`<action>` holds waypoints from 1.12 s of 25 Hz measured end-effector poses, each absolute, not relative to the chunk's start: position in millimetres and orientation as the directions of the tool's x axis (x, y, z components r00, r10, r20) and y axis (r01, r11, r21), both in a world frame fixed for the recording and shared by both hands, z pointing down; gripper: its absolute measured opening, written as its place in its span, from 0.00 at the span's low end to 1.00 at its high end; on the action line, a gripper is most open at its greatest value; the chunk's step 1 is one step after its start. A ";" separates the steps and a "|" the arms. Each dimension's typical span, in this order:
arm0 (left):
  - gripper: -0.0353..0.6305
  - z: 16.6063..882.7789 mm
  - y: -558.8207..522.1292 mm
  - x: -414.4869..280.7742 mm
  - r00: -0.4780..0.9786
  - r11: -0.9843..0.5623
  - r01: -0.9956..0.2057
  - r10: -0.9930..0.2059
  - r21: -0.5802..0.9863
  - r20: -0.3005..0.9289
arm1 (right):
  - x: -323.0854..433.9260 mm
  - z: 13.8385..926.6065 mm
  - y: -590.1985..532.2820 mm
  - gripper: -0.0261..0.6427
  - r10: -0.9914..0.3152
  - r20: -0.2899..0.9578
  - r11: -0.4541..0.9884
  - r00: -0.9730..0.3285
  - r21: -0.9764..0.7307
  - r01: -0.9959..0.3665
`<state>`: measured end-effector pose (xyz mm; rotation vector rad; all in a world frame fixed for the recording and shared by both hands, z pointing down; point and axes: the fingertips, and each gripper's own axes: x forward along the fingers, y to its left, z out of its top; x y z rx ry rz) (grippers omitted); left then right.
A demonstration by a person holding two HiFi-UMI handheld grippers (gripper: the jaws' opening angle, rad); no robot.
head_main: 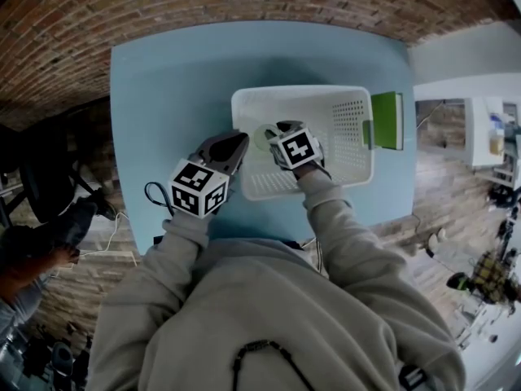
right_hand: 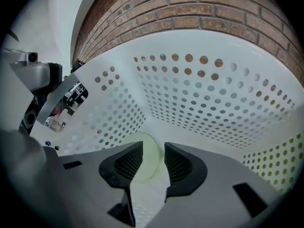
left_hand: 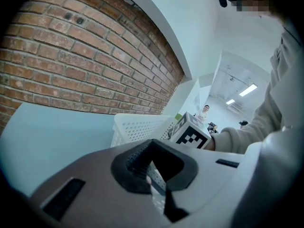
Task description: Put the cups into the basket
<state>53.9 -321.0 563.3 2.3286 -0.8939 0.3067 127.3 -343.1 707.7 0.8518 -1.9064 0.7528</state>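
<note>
A pale green cup [head_main: 263,135] lies at the near left of the white perforated basket [head_main: 301,90] on the light blue table [head_main: 171,96]. My right gripper [head_main: 273,139] reaches steeply down into the basket. In the right gripper view the cup [right_hand: 148,161] rests on the basket floor between the parted jaws of that gripper [right_hand: 153,152], and the pads stand clear of it. My left gripper [head_main: 236,142] hovers just outside the basket's left wall [left_hand: 137,127]. Its jaws meet at the tips [left_hand: 152,143] with nothing between them.
A green flat object [head_main: 387,120] stands against the basket's right outer wall. The right gripper's marker cube [left_hand: 192,134] shows in the left gripper view. A brick wall runs behind the table. A dark chair [head_main: 45,177] stands at the far left.
</note>
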 end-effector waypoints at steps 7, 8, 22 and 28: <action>0.05 562.4 -324.4 53.8 0.744 -0.580 -0.668 -0.529 0.466 0.408 | 129.7 712.7 -342.0 0.31 -0.249 0.901 0.570 -0.356 -0.161 -0.805; 0.05 562.2 -324.9 54.0 0.744 -0.580 -0.668 -0.529 0.466 0.408 | 130.7 713.2 -342.6 0.34 -0.250 0.902 0.571 -0.353 -0.157 -0.805; 0.05 564.0 -326.2 53.7 0.740 -0.575 -0.673 -0.529 0.465 0.415 | 129.6 705.7 -343.3 0.35 -0.262 0.900 0.563 -0.348 -0.150 -0.812; 0.05 558.6 -323.2 53.6 0.741 -0.588 -0.671 -0.536 0.451 0.404 | 129.2 696.2 -343.0 0.34 -0.278 0.896 0.543 -0.347 -0.151 -0.826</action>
